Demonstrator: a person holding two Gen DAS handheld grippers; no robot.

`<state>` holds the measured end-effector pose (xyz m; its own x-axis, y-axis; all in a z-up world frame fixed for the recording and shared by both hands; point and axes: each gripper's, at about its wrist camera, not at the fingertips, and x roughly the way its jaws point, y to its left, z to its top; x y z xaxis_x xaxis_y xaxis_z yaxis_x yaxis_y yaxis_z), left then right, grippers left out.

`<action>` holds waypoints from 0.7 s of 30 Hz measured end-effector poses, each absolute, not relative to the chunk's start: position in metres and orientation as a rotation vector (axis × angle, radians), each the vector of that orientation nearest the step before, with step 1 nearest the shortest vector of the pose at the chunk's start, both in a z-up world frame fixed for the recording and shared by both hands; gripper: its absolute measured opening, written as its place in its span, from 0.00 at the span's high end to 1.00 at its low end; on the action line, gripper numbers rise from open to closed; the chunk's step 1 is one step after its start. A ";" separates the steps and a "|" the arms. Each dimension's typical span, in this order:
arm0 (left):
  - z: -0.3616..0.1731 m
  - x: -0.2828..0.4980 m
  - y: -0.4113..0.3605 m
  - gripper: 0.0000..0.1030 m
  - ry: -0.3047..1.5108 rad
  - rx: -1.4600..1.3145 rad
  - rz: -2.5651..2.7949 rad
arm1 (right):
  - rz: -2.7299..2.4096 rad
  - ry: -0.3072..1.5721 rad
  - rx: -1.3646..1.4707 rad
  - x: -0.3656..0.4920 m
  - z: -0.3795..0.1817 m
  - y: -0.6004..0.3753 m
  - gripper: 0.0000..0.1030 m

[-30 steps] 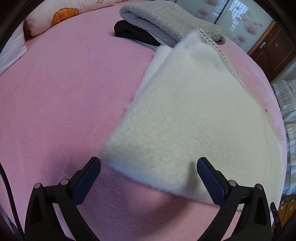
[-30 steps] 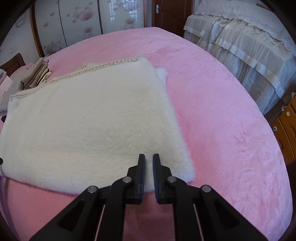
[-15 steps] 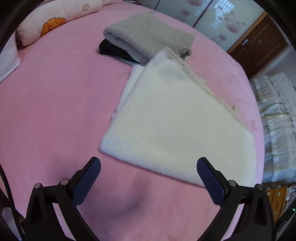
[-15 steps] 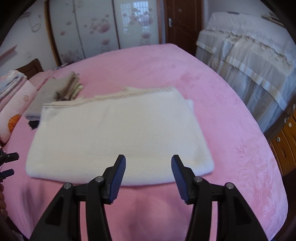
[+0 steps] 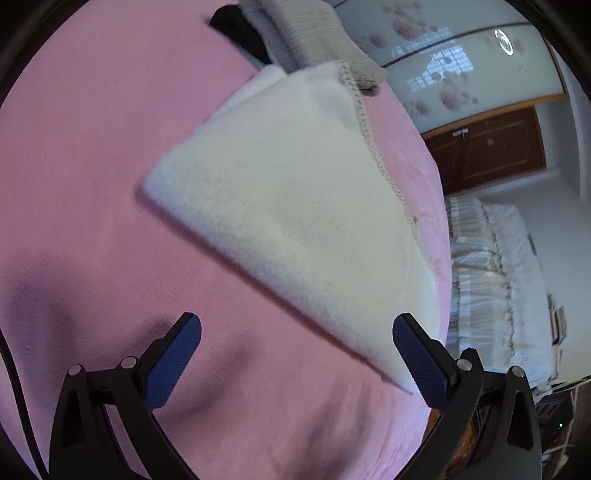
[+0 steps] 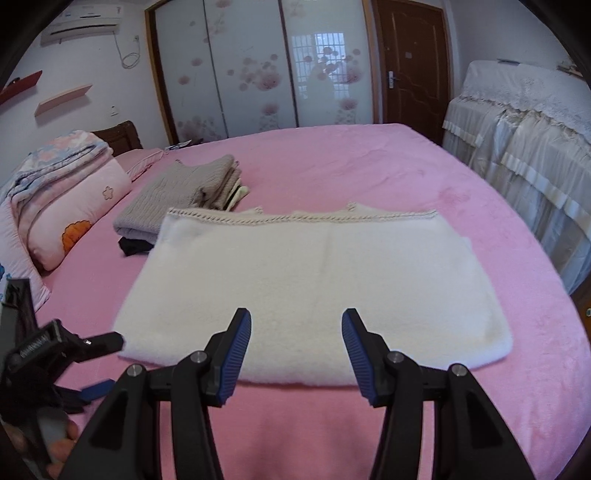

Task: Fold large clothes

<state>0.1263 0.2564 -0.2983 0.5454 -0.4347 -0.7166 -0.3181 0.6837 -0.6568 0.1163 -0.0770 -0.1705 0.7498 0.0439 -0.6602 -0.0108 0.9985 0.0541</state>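
Both claws (image 6: pixel 296 345) above folded garment (image 6: pixel 314 288)

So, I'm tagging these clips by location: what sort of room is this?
Most likely a home bedroom: a pink bed with a pillow, sliding wardrobe doors, and a wall air conditioner.

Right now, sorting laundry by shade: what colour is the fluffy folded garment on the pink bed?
Cream-white fluffy folded garment, beige braided trim; clearest in the right wrist view.
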 end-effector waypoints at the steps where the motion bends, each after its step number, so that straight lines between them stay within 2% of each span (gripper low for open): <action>1: -0.306 0.127 0.257 0.02 1.016 -0.868 -0.084 | 0.039 0.723 0.040 0.119 -0.177 -0.074 0.50; 8: -0.344 0.145 0.261 0.02 0.946 -0.915 -0.114 | 0.056 0.719 0.005 0.134 -0.208 -0.061 0.50; 21: -0.344 0.190 0.251 0.02 0.825 -0.836 -0.147 | 0.069 0.720 -0.005 0.156 -0.227 -0.061 0.52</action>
<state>0.1895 0.2513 -0.3442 0.6882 -0.4212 -0.5907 -0.1918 0.6796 -0.7080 0.1560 -0.0614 -0.2266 0.7497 0.0619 -0.6589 -0.0652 0.9977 0.0196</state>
